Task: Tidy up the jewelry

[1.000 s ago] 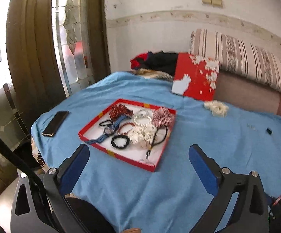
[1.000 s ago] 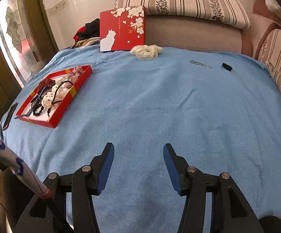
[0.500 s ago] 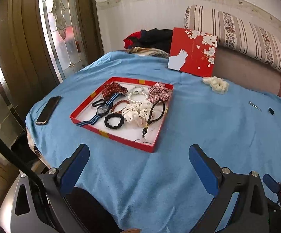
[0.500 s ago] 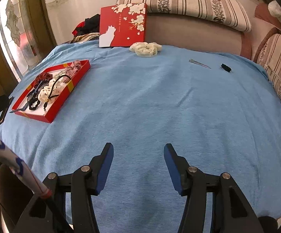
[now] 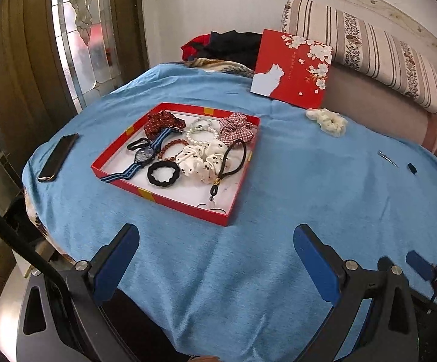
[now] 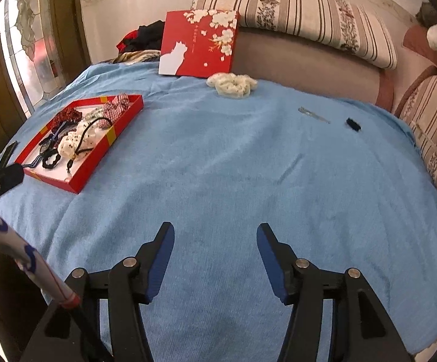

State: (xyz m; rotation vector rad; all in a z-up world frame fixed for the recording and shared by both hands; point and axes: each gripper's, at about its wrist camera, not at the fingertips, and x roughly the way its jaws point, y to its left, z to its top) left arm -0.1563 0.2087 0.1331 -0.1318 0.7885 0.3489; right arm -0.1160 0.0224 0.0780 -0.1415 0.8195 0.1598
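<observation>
A round counter (image 5: pixel 248 286) under a blue cloth carried everything. On its left part sat a shallow red tray (image 5: pixel 170 200), and most of the jewelry was already gathered there: a blue-strapped watch (image 5: pixel 144 155), a black ring-shaped hair tie (image 5: pixel 162 173), a string of white beads (image 5: pixel 201 128), a spotted cream scrunchie (image 5: pixel 200 161), a checked red scrunchie (image 5: pixel 236 128) and a black cord loop (image 5: pixel 233 160) whose charm trailed toward the near rim. The matching red lid (image 6: pixel 198 43), printed with a white cat and blossoms, leaned upright against the sofa back, I'd judge to keep it out of the way while the tray was being filled.

Three pieces lay outside the tray: a cream scrunchie (image 6: pixel 232 84) just in front of the lid, and far to the right a slim metal clip (image 6: pixel 313 114) with a small black clip (image 6: pixel 352 124) near it. A phone (image 5: pixel 58 157) lay left of the tray.

The left tongs (image 5: pixel 215 259) hung over the near cloth, spread wide and empty, aimed at the tray. The right tongs (image 6: pixel 215 255) were also parted, holding nothing, and had just been opening a little further. From how the strays lay, those seemed the next to be fetched.
</observation>
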